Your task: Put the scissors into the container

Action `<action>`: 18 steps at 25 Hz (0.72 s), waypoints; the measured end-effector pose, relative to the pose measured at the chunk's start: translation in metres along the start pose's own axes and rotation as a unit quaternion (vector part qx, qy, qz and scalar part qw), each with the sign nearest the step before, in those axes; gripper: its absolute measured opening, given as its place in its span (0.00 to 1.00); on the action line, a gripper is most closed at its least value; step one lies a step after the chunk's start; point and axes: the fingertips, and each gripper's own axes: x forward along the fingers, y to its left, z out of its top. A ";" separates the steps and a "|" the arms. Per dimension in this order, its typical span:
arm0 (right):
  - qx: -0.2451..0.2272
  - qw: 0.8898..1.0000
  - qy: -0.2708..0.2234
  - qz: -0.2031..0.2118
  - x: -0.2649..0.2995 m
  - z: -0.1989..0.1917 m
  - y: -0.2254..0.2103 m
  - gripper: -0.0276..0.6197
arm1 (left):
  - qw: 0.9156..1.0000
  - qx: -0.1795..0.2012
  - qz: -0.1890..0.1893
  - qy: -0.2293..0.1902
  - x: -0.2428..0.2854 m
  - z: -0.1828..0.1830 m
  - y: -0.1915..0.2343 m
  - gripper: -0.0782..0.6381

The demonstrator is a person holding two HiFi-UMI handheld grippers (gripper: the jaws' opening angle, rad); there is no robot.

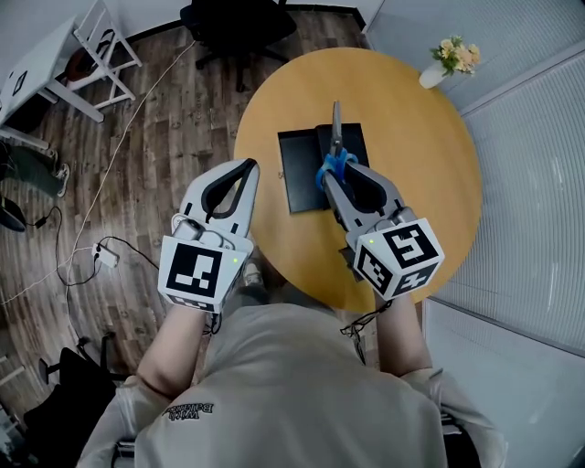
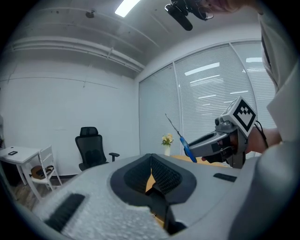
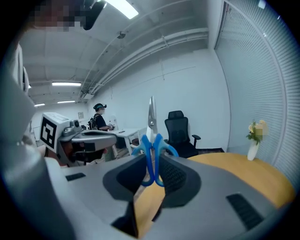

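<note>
At the far left, a white desk (image 1: 37,64) and a white chair (image 1: 105,46) stand on the wood floor, with a thin cable (image 1: 101,206) trailing across the boards. My left gripper (image 1: 247,166) hangs over the floor just off the left edge of the round table (image 1: 411,155). Its jaws are pressed together at the tips with nothing between them, which the left gripper view confirms (image 2: 151,158). Its marker cube (image 1: 194,272) bears only a black-and-white square pattern, no lettering. The print on my shirt (image 1: 190,409) is too small for me to read. A black office chair (image 1: 233,23) sits beyond the table's far edge.

Near the middle of the table lies the flat black container (image 1: 300,178). The scissors (image 1: 335,146) are not in it. My right gripper (image 1: 336,175) is clamped on their blue handles, with the closed blades pointing away from me toward the far edge. From my head camera they cross the container's right half. In the right gripper view the handles sit squeezed between the pads (image 3: 151,161) and the blades stand up out of them (image 3: 151,119). From the left gripper's camera the scissors (image 2: 180,136) slant upward in the air, clear of the tabletop. The right cube (image 1: 398,256) also carries only a square pattern.

At the table's far right edge stands a small white vase of flowers (image 1: 454,57), close to the blinds.
</note>
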 end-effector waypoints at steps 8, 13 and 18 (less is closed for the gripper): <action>0.002 0.998 0.066 -0.011 0.030 -0.045 -0.011 0.19 | 0.999 -0.014 -0.007 0.049 0.029 -0.048 0.006 0.14; 0.015 0.994 0.104 -0.013 0.048 -0.077 -0.013 0.19 | 0.996 -0.041 -0.019 0.082 0.039 -0.081 0.008 0.14; 0.064 0.990 0.126 -0.008 0.068 -0.104 -0.019 0.19 | 0.992 -0.055 -0.024 0.108 0.045 -0.109 0.013 0.14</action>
